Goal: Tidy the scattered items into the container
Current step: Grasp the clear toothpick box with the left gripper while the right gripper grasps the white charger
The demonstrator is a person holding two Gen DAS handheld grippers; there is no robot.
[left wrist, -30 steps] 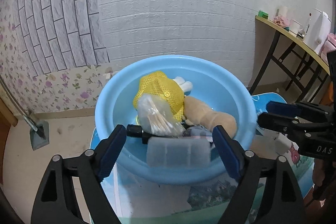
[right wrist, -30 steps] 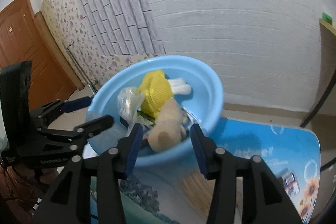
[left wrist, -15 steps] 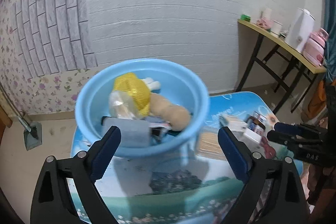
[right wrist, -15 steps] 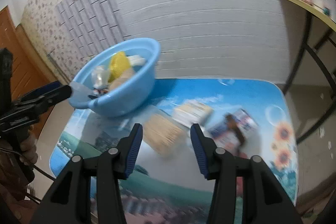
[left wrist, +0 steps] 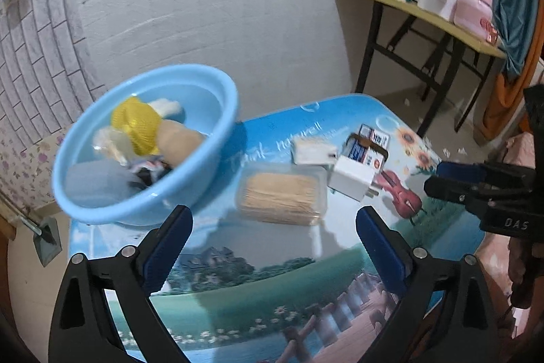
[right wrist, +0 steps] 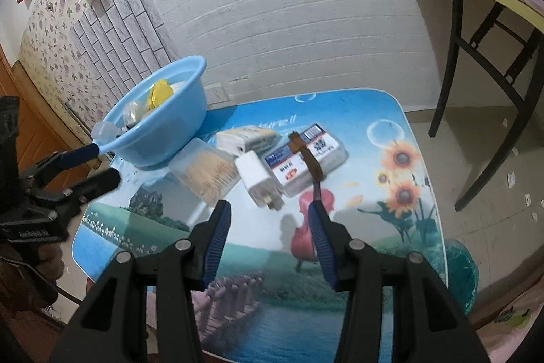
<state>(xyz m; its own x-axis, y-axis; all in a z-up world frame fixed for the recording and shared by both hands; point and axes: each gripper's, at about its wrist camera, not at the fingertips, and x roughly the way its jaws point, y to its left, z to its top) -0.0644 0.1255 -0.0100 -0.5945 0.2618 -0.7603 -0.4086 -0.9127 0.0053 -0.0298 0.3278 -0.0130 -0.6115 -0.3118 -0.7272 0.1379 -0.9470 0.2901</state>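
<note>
A light blue basin (left wrist: 204, 172) (right wrist: 170, 138) stands at the table's back left, holding a yellow mesh item (left wrist: 137, 125), a tan plush piece (left wrist: 180, 138) and other bits. On the table beside it lie a clear box of toothpicks (left wrist: 280, 194) (right wrist: 207, 174), a white charger plug (left wrist: 352, 174) (right wrist: 256, 176), a small white pack (left wrist: 312, 152) (right wrist: 246, 138) and a blue-and-white box (left wrist: 370, 143) (right wrist: 306, 162) with a brown strap (right wrist: 307, 159) across it. My left gripper (left wrist: 273, 225) is open and empty, in front of the toothpick box. My right gripper (right wrist: 270, 228) is open and empty, just short of the plug.
The low table (right wrist: 391, 193) has a printed landscape top with rounded edges. A white brick wall runs behind it. A yellow-topped side table (left wrist: 425, 12) with a kettle and cups stands at the right. Floor lies beyond the table's right edge.
Both grippers have pulled back from the basin and swung right toward the loose items. The left gripper has let go of the clear box, which now lies in the basin.
</note>
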